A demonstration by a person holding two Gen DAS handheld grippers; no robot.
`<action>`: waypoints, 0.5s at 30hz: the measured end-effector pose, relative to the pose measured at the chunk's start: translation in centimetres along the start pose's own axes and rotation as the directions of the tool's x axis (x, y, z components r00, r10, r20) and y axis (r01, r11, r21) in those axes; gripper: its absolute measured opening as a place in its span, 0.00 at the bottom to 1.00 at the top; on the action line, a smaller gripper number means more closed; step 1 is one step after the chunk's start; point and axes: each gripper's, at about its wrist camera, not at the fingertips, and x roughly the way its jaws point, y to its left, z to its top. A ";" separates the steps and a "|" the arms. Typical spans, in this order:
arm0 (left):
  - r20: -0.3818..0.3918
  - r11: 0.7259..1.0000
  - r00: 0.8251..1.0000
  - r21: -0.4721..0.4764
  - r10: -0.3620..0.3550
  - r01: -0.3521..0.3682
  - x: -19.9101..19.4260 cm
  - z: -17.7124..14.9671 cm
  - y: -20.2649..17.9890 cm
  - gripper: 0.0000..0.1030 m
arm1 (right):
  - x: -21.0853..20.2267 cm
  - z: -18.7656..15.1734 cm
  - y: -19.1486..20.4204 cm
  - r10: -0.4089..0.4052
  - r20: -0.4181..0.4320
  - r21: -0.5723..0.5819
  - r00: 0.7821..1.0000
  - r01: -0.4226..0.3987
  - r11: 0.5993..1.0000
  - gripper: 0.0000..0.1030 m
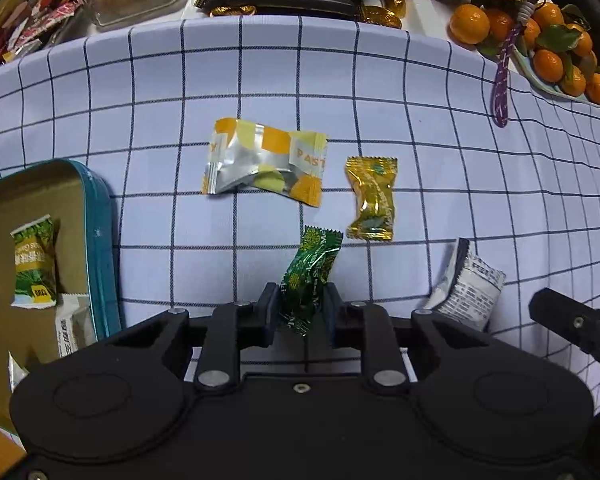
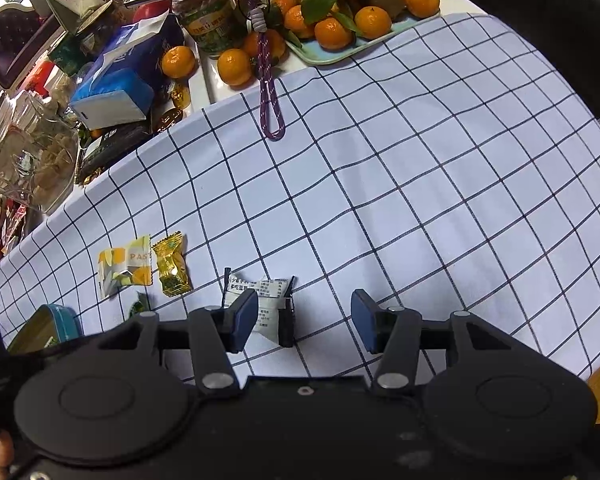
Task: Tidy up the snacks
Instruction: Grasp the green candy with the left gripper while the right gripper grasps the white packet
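My left gripper [image 1: 302, 312] is shut on a green wrapped candy [image 1: 312, 276], which stands upright between its pads just above the checked cloth. Beyond it lie a yellow-and-orange packet [image 1: 264, 160] and a gold candy [image 1: 372, 200]. A white snack pack [image 1: 466, 288] lies at the right. The open teal tin [image 1: 100, 240] at the left holds several wrapped snacks. My right gripper [image 2: 304, 326] is open over the white snack pack [image 2: 268, 300], which lies beside its left finger; the right pad is well clear of it.
A tray of tangerines [image 2: 340, 52] and a purple cord [image 2: 266, 80] sit at the far edge of the cloth. A glass jar [image 2: 32, 156], a blue pack [image 2: 116, 80] and other packets crowd the back left. The cloth's right half [image 2: 440, 200] is bare.
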 end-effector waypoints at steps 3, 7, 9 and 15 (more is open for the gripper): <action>-0.014 1.000 1.000 -0.006 -0.014 0.014 -0.5 -0.5 0.3 0.29 | 0.3 0.1 -0.1 0.011 -0.018 0.023 1.000 -0.010 1.000 0.52; -0.012 1.000 1.000 -0.006 -0.003 0.003 -1.3 -1.2 1.0 0.29 | 0.8 0.2 0.0 0.027 -0.030 0.058 0.999 -0.025 0.998 0.52; -0.013 1.000 1.000 -0.015 -0.009 0.009 -1.7 -1.3 1.6 0.29 | 1.1 0.2 0.3 0.045 -0.035 0.075 0.998 -0.042 0.996 0.52; -0.003 0.998 0.999 -0.042 -0.044 0.044 -3.0 -1.4 2.9 0.29 | 2.2 0.2 1.9 0.040 -0.029 0.075 0.999 -0.038 0.996 0.55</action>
